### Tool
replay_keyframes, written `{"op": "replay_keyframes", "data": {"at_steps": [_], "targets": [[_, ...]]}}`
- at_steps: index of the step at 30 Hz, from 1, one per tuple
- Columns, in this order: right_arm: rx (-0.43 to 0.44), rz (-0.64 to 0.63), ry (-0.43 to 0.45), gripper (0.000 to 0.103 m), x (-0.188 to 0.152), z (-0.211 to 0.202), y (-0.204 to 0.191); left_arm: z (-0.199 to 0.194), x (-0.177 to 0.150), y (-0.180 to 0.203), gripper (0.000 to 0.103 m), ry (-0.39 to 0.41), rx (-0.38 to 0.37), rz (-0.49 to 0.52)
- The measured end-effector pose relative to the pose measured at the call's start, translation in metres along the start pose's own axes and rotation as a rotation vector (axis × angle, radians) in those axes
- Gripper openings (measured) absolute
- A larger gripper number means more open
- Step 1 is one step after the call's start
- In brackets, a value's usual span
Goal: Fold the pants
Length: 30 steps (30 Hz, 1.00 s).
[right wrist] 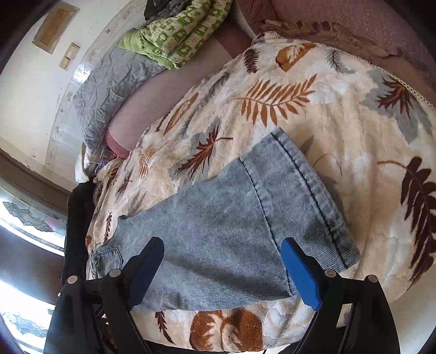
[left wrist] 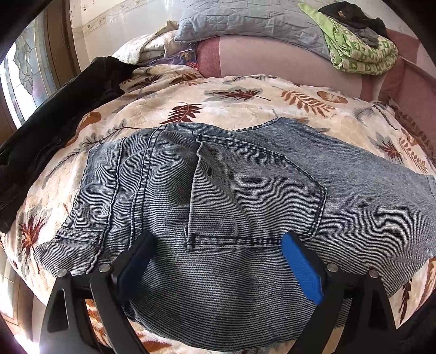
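Light blue denim pants (left wrist: 231, 190) lie flat on a cream blanket with a leaf print (left wrist: 245, 106). The left wrist view shows their seat end, with a back pocket (left wrist: 261, 196) facing up and the waistband at the left. My left gripper (left wrist: 218, 239) hovers just above the cloth near the pocket's lower edge, open, with nothing pinched between its blue pads. In the right wrist view the leg end with its stitched hem (right wrist: 313, 190) lies on the blanket (right wrist: 340, 109). My right gripper (right wrist: 222, 245) is open over that leg, holding nothing.
A black garment (left wrist: 54, 114) lies along the blanket's left side. At the back sit a grey quilted pillow (left wrist: 245, 19), a pink bolster (left wrist: 272, 57) and a green patterned bundle (left wrist: 359, 51) with dark clothes on top. A patterned glass window (left wrist: 24, 73) is at the left.
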State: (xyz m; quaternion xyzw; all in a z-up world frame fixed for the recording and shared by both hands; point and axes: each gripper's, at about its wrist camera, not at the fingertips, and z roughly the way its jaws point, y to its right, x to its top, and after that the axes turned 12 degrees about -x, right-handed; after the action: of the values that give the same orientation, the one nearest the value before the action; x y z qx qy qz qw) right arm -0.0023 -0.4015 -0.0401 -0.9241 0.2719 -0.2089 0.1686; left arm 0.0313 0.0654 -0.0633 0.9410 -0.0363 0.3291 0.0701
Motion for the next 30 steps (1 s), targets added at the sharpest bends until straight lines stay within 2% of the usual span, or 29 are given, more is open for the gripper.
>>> {"op": "replay_keyframes", "data": {"at_steps": [2,3,9,14,15,17,18,21,24,30], "targets": [[-0.091,0.031,-0.08,0.094,0.004,0.024,0.011,0.0,0.0,0.0,0.094,0.002,-0.001,0.0],[-0.08,0.067,-0.119,0.094,0.005,0.034,0.018,-0.001,0.0,0.0,0.094,0.002,-0.002,0.001],[-0.035,0.044,-0.04,0.094,0.023,0.009,0.0,-0.004,-0.003,0.0,0.094,0.011,-0.001,0.004],[0.041,0.037,-0.015,0.094,0.055,0.019,-0.012,-0.002,-0.003,0.002,0.094,0.019,0.01,0.004],[0.039,0.029,-0.023,0.095,0.062,0.03,-0.011,-0.002,-0.003,0.002,0.094,0.022,0.012,0.006],[-0.018,0.044,-0.127,0.095,0.07,0.062,-0.001,-0.002,-0.003,0.002,0.095,0.025,0.015,0.008],[0.01,0.079,-0.148,0.094,0.07,0.067,0.006,-0.002,-0.003,0.002,0.095,0.026,0.014,0.008],[0.154,0.101,-0.087,0.094,0.067,0.037,0.022,-0.002,-0.004,0.002,0.095,0.033,0.015,0.01],[0.172,0.132,-0.015,0.094,0.055,-0.004,0.053,-0.001,-0.004,0.003,0.096,0.039,0.027,0.005],[0.234,0.249,-0.139,0.094,0.007,-0.012,0.121,-0.001,-0.002,0.005,0.096,0.051,0.042,-0.011]]}}
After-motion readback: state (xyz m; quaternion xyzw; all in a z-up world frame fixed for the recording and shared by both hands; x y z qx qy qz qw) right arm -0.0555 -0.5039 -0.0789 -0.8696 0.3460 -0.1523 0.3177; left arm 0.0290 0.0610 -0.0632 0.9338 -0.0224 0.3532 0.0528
